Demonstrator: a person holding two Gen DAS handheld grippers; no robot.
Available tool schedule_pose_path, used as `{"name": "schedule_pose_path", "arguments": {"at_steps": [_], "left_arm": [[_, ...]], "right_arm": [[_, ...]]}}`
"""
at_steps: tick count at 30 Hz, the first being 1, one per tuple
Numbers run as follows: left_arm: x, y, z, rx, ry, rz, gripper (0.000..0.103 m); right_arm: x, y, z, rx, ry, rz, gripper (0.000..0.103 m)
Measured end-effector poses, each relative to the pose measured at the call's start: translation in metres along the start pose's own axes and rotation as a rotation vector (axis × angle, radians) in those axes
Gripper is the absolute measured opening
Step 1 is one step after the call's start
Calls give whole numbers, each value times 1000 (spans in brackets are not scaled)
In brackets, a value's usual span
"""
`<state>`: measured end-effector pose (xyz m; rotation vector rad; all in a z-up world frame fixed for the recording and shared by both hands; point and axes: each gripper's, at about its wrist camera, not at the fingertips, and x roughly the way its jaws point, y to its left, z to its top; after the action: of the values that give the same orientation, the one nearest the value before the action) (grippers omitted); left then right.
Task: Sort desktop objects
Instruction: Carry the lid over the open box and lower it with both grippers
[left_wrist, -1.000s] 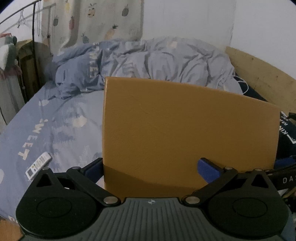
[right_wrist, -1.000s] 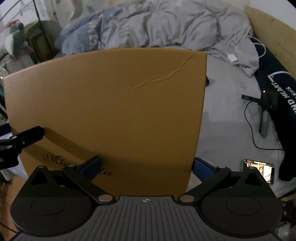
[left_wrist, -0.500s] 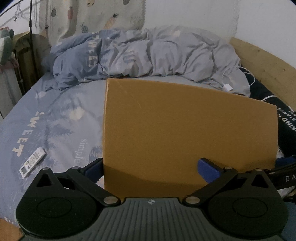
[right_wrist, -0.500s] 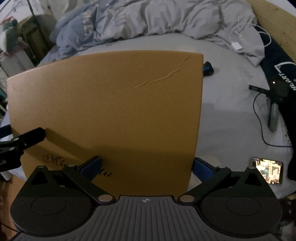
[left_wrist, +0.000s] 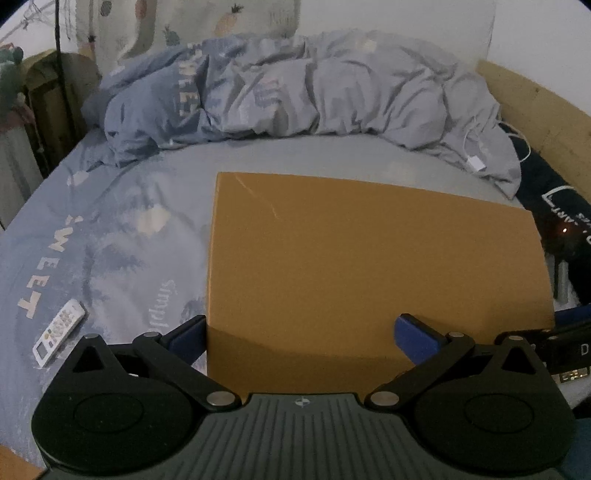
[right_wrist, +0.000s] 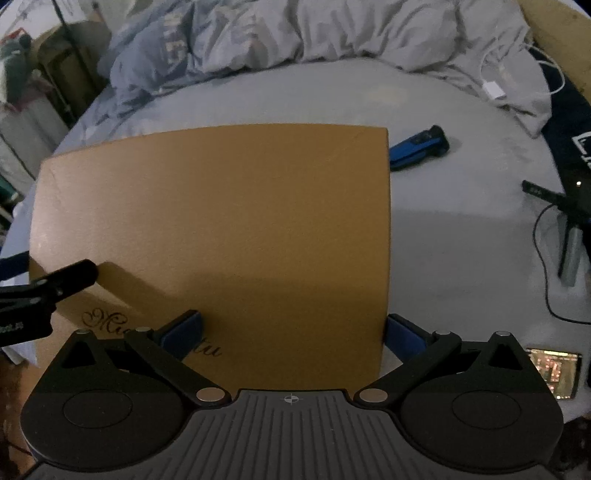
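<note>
- Right now, over the bed (left_wrist: 110, 240): flat mustard-brown board (left_wrist: 369, 266), near level above the grey-blue sheet; touching the sheet or not, can't tell.
- Left claw (left_wrist: 301, 328): spread wide, not clenched. L finger sits at the board's left edge, partly hidden behind it; R finger lies on top of the near edge.
- Right claw (right_wrist: 291, 328): also spread wide. L finger on top of the board, over dark script lettering that is mostly covered; R finger just off the board's right edge, lower down.
- From the right wrist cam, a black finger of the left claw rests on the board's near-left corner, w/ a blue pad showing just past that edge.
- Faint crease visible near the board's far corner.
- White remote (left_wrist: 59, 332) on the sheet, well left of the board, beside the printed "SWEET".
- Rumpled duvet (left_wrist: 295, 96) heaped along the far side, apart from the board.
- Blue-and-black tool (right_wrist: 419, 147) on the sheet just beyond the board's far-right corner.
- Phone (right_wrist: 554, 373) w/ lit screen near the bed's front-right edge.
- White charger & cable (right_wrist: 495, 88) on the duvet's right end; dark cloth w/ white print (left_wrist: 565, 206) along the right side.
</note>
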<state>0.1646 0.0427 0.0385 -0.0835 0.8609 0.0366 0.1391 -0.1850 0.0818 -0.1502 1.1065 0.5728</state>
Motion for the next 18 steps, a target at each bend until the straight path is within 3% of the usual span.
{"name": "schedule_pose_path", "arguments": {"at_steps": [13,18], "left_arm": [[39,9,5,-6,80,-9,103],[44,12,4,7,76,-8,103]], "right_arm": [[42,-6,16,28,65,7,103],[50,-6,16,33,78,14,103]]}}
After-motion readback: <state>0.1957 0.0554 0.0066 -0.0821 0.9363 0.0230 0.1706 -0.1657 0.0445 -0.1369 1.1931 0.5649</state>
